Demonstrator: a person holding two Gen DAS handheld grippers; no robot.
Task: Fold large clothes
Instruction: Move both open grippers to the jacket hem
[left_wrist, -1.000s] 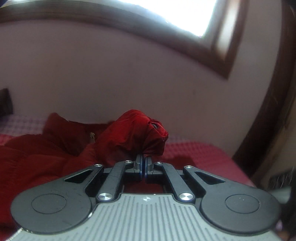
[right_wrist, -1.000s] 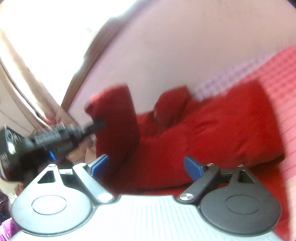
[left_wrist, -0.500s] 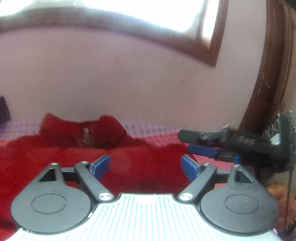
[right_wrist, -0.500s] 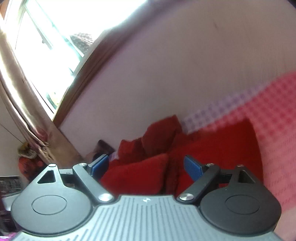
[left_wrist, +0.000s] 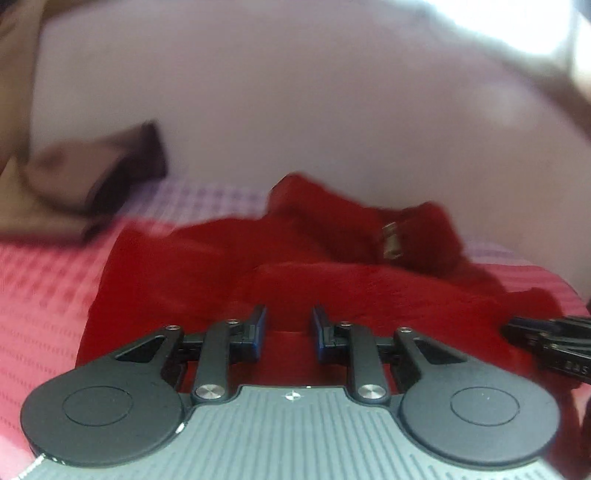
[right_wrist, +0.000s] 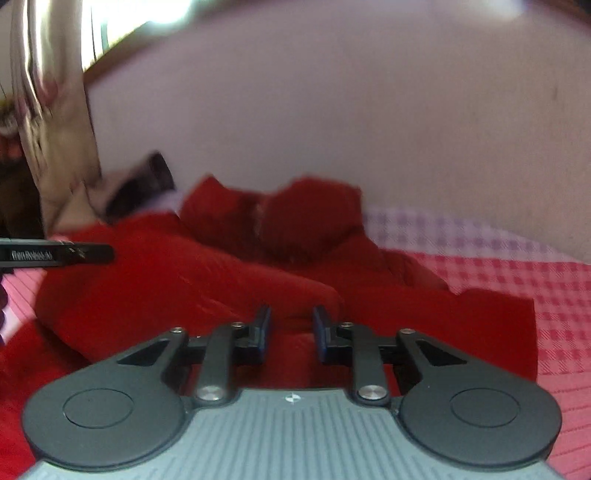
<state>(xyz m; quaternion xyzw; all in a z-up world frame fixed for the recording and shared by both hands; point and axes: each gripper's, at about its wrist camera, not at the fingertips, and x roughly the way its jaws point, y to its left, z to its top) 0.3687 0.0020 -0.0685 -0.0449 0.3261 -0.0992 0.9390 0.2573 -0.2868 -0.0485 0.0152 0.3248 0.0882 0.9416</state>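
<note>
Blurred pillow (left_wrist: 110, 181) behind red garment (left_wrist: 229, 266)

Red garment (left_wrist: 332, 291) heaped across bed (right_wrist: 535, 295); wall (right_wrist: 332, 110) blocks beyond; checkered cover right lies free

My left gripper (left_wrist: 288, 332) – matt black plastic arms, blue pads, ribbed grey body, shiny metal screws, my right gripper (right_wrist: 290, 330) alike, soft matt red cloth garment (right_wrist: 184, 280), checked woven bedspread (right_wrist: 517, 269), smooth matt wall (left_wrist: 295, 110).
</note>
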